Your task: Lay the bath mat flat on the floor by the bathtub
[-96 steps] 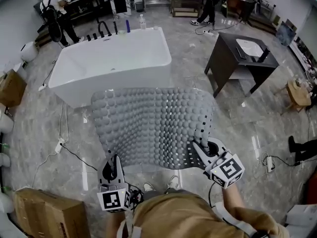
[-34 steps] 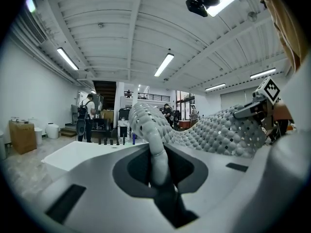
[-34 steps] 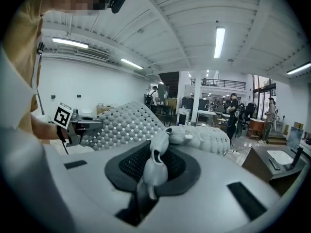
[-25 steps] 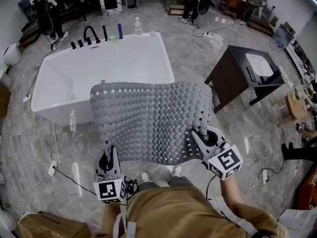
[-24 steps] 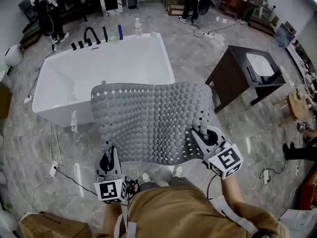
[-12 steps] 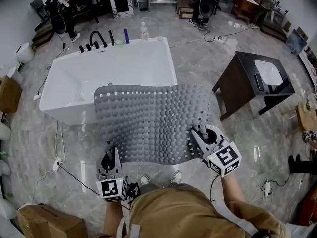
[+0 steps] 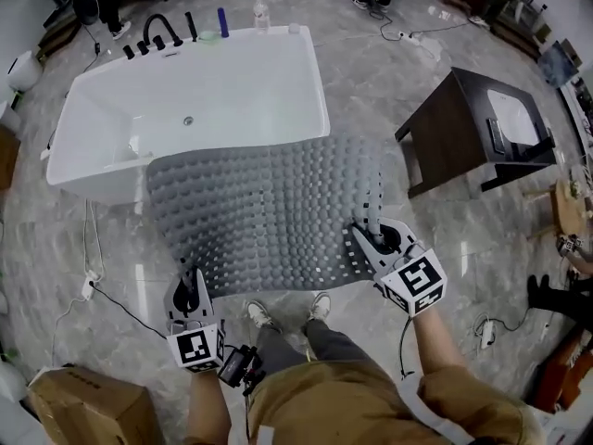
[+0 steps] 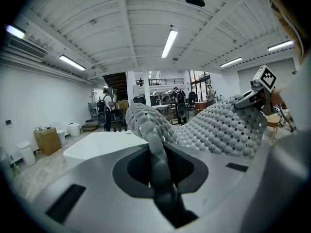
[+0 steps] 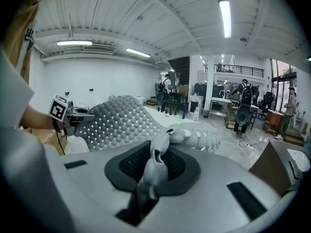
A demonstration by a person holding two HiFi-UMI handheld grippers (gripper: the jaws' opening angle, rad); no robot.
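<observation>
The bath mat (image 7: 269,211) is held spread at centre frame, just before the bathtub (image 7: 213,82). Its near corners are pinched by the left gripper (image 7: 193,287) and right gripper (image 7: 374,239), each with jaws nearly closed on the edge. Both corners are best lowered evenly, far edge first, so that no fold is trapped. The tub, upper left, is seen empty, with bottles (image 7: 260,12) on its far rim

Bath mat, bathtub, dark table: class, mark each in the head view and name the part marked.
bath mat (image 7: 269,211), head view, middle of its bumpy surface.
bathtub (image 7: 236,77), head view, bare white inner basin.
dark table (image 7: 463,119), head view, dark wood left of pale inset.
</observation>
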